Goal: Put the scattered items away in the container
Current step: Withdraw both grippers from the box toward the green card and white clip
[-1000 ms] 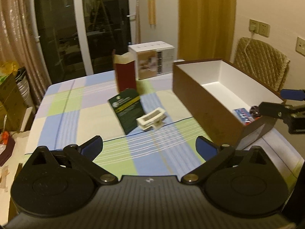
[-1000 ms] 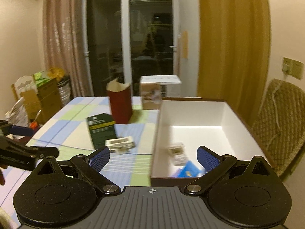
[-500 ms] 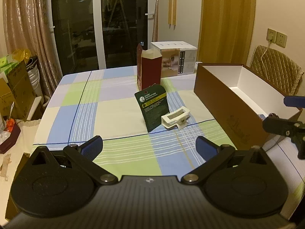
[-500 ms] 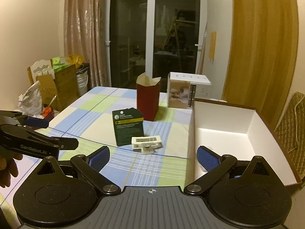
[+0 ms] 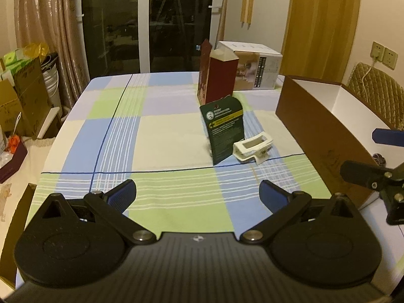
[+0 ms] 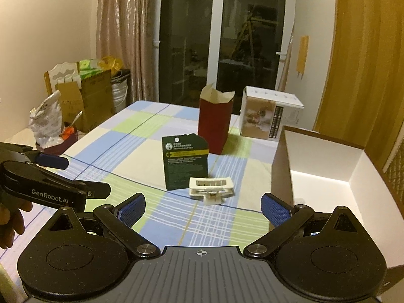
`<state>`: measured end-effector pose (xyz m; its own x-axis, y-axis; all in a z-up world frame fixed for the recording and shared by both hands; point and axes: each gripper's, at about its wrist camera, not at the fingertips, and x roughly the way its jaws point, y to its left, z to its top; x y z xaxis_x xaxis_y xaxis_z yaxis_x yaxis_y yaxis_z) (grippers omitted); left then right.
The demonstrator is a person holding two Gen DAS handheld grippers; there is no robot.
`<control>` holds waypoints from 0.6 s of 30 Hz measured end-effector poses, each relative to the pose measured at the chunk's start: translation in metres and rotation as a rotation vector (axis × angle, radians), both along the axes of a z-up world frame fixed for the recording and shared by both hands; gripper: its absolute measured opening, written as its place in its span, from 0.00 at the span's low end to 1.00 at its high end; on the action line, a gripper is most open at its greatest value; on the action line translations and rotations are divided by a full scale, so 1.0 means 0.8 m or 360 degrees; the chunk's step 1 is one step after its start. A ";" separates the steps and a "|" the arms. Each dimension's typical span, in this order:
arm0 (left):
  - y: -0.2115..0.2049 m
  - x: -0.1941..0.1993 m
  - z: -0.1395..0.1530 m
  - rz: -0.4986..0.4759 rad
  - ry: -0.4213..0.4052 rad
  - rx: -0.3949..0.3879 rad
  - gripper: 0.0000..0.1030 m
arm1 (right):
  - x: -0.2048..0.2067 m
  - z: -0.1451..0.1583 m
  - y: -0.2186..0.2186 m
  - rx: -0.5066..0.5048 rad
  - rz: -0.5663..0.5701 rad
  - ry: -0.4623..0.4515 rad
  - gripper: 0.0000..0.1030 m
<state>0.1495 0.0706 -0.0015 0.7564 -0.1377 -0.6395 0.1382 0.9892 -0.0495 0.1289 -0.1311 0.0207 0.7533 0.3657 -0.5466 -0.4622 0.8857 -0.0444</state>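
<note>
Showing hand (image 6: 10, 217) only in rt view, both tools wide

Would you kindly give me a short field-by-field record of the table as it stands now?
surface: table with a checked cloth
container: brown box, open top, white inside, at the right side
loose items: dark green packet; white clip just in front of it, both outside the box
other items: red carton; white carton behind
left claw: open, empty
right claw: open, empty
</note>
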 end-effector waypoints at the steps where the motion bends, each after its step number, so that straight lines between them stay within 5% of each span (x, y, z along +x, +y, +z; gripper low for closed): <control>1: 0.002 0.002 -0.002 0.0003 0.0004 0.0001 0.99 | 0.002 -0.002 0.002 -0.0004 0.0004 0.0004 0.99; 18: 0.018 0.058 -0.023 -0.0008 0.0022 0.0062 0.99 | 0.061 -0.048 0.040 -0.0067 0.0039 0.0080 0.99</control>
<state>0.1962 0.0848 -0.0201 0.7466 -0.1165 -0.6549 0.1428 0.9897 -0.0132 0.1781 -0.0995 -0.0175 0.7157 0.3593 -0.5989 -0.4860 0.8721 -0.0577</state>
